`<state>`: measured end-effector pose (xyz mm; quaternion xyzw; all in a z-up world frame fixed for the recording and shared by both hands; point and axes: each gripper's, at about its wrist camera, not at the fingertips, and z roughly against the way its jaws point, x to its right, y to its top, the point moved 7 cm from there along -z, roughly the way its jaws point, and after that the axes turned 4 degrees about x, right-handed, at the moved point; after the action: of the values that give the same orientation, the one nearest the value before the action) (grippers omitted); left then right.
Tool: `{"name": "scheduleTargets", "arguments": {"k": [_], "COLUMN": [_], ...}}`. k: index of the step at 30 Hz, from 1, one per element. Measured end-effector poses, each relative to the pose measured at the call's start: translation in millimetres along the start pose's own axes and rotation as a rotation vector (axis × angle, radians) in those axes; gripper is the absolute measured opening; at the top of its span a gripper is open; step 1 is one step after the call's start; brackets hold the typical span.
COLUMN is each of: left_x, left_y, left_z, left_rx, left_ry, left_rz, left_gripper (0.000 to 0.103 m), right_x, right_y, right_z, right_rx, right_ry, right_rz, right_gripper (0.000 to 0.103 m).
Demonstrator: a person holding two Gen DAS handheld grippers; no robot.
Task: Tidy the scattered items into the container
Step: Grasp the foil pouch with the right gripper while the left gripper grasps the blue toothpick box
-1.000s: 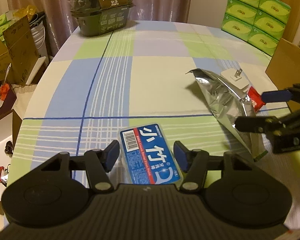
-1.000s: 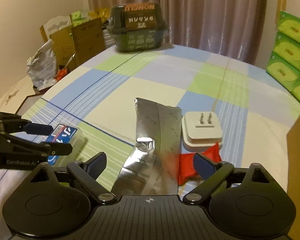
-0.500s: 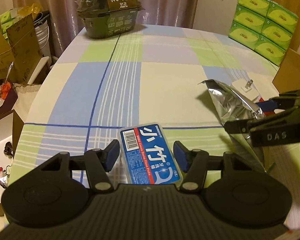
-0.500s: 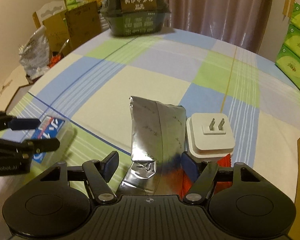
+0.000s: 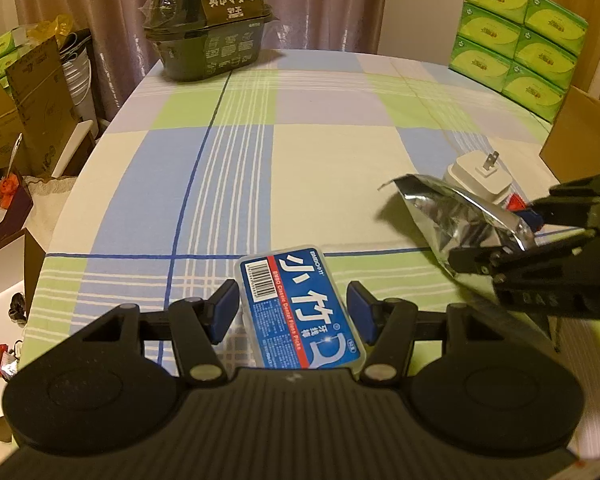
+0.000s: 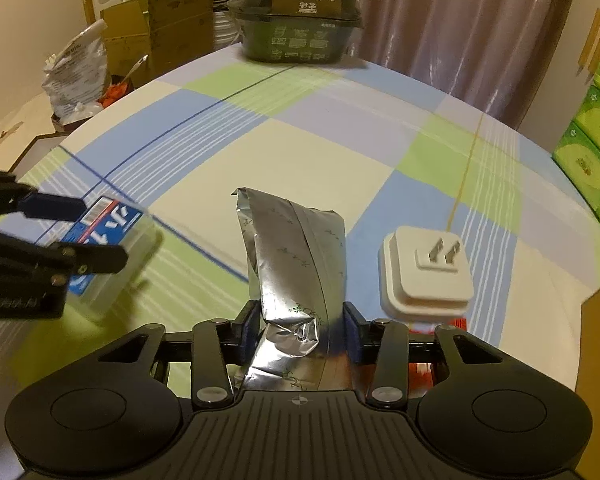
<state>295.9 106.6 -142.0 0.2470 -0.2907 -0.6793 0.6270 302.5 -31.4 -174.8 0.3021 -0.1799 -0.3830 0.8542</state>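
The silver foil pouch is lifted off the checked tablecloth, just beside the white plug adapter, and the right gripper is closing its jaws on the pouch's crumpled lower end, the pads pressing the foil. The squeeze is best finished before the pouch is carried, since thin foil may slip. The floss-pick box is clamped between the half-wide jaws of the left gripper. A brown cardboard box at the table's edge is judged the likely container.
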Motion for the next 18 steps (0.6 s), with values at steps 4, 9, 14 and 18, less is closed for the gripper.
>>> {"name": "scheduleTargets", "arguments": {"k": [4,9,14,18], "left_x": [8,29,60,83], "left_y": [-3,-12,-26,-33], "left_z": [4,14,30,37], "left_rx": [-0.009,-0.023,-0.041,-0.042], "left_ry": [-0.028,-0.089,-0.186,-0.218], "left_rz": [-0.025,-0.067,-0.111,-0.177], "left_gripper": [0.054,0.054,0.05,0.05], "right_x": [-2,-1,5,9], "right_y": [-17,-45,-76,-100], "right_z": [17,48,83,104], "right_rx": [-0.01,-0.022,-0.04,-0.059], "right_ry": [0.0,-0.013,-0.05,-0.061], "right_rz": [-0.009,-0.032,-0.071,-0.106], "right_gripper": [0.04,0.04,0.04,0.04]}}
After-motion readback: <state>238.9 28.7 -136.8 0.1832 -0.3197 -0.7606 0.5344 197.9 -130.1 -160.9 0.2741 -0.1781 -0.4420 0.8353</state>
